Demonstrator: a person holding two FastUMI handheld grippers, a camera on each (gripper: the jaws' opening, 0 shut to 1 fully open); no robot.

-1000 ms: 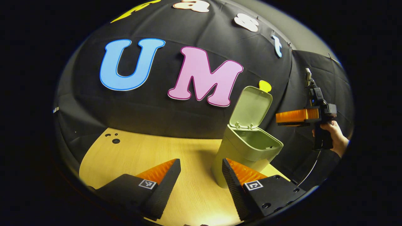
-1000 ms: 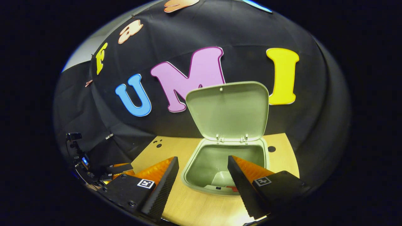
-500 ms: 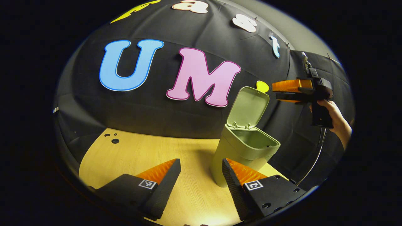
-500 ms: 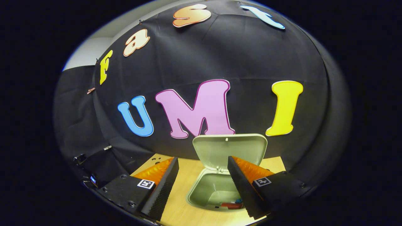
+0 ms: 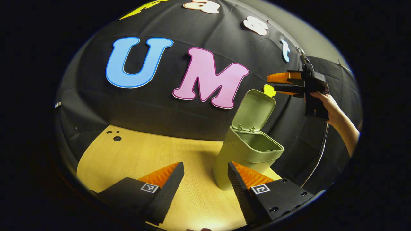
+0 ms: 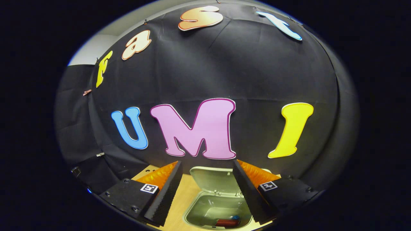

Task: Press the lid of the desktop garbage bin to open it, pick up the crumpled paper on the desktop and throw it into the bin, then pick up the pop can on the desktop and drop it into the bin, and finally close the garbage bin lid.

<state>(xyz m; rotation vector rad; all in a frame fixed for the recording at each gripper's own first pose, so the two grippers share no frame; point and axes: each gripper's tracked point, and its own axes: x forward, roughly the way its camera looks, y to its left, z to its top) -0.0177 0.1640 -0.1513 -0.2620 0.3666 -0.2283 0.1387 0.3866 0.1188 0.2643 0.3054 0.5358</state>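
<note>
The pale green garbage bin (image 5: pixel 245 154) stands on the wooden desktop (image 5: pixel 144 157) with its lid (image 5: pixel 254 109) swung up. My left gripper (image 5: pixel 205 179) hovers low over the desk just left of the bin, open and empty. Higher up, my right gripper (image 5: pixel 282 84) hangs above and beyond the top edge of the lid, held by a hand (image 5: pixel 324 102). In the right gripper view the right gripper (image 6: pixel 207 186) is open and empty, looking down over the raised lid (image 6: pixel 215 181) into the bin (image 6: pixel 199 213), where the pop can (image 6: pixel 226 222) lies at the bottom.
Black cloth closes off the booth behind and to the right of the desk. A few small dark holes (image 5: pixel 116 138) mark the desktop at its far left. A cable (image 5: pixel 318 157) hangs down from the right gripper.
The right gripper has risen from beside the bin's opening to above the lid's top edge and moved toward it. The left gripper has barely shifted. The lid stays up.
</note>
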